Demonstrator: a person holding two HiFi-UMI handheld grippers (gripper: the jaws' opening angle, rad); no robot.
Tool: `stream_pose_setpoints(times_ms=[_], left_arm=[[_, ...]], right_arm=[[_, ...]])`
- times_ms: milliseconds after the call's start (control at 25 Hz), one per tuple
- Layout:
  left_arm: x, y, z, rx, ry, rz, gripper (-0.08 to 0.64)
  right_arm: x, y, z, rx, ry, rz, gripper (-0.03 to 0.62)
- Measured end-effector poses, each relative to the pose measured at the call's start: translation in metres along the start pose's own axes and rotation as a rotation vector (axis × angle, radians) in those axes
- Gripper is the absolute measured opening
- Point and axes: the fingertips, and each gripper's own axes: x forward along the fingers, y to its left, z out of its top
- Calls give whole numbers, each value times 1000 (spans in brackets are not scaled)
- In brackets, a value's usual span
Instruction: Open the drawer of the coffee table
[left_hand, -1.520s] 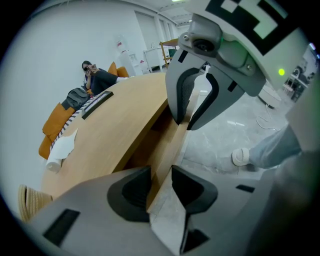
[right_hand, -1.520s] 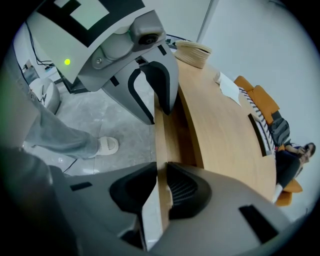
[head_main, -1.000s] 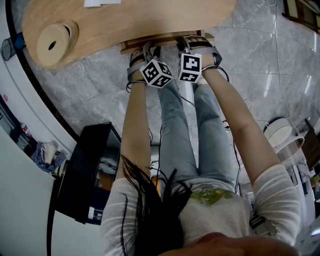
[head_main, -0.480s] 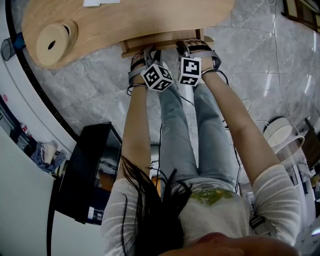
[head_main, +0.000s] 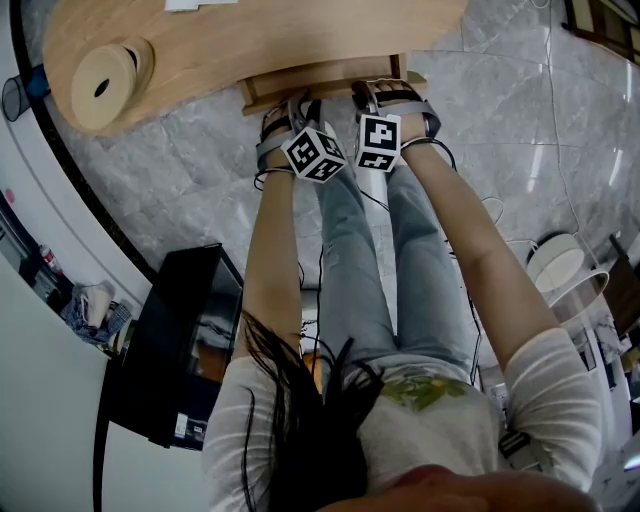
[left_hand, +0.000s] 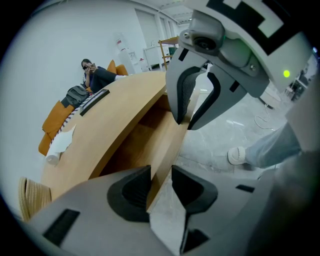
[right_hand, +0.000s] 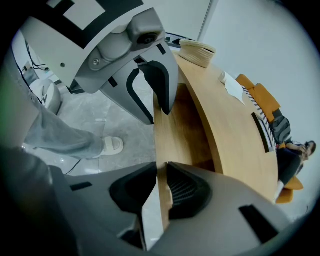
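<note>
The light wooden coffee table (head_main: 260, 40) fills the top of the head view. Its drawer front (head_main: 330, 78) stands a little way out from under the tabletop. My left gripper (head_main: 288, 103) and right gripper (head_main: 388, 90) sit side by side on that panel's upper edge, both pointing steeply down. In the left gripper view the drawer panel (left_hand: 167, 145) runs between the jaws of the left gripper (left_hand: 161, 180), and the pads clamp it. In the right gripper view the right gripper (right_hand: 162, 182) pinches the same thin panel (right_hand: 167, 135).
A round woven basket (head_main: 105, 85) and a sheet of paper (head_main: 200, 5) lie on the tabletop. A black box (head_main: 175, 350) stands on the marble floor at left, a white round stand (head_main: 565, 275) at right. A person sits on an orange sofa (left_hand: 60, 115) beyond the table.
Hardly anything differs. Both grippers stay clamped on the drawer front, and the drawer sticks out about as far as before.
</note>
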Motion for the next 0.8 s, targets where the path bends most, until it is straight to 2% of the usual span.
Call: stream_pose_setpoints(times_ms=[800], left_arm=[[-4, -9, -5, 2, 0, 9, 137]], right_arm=[[-1, 11, -1, -1, 5, -4, 74]])
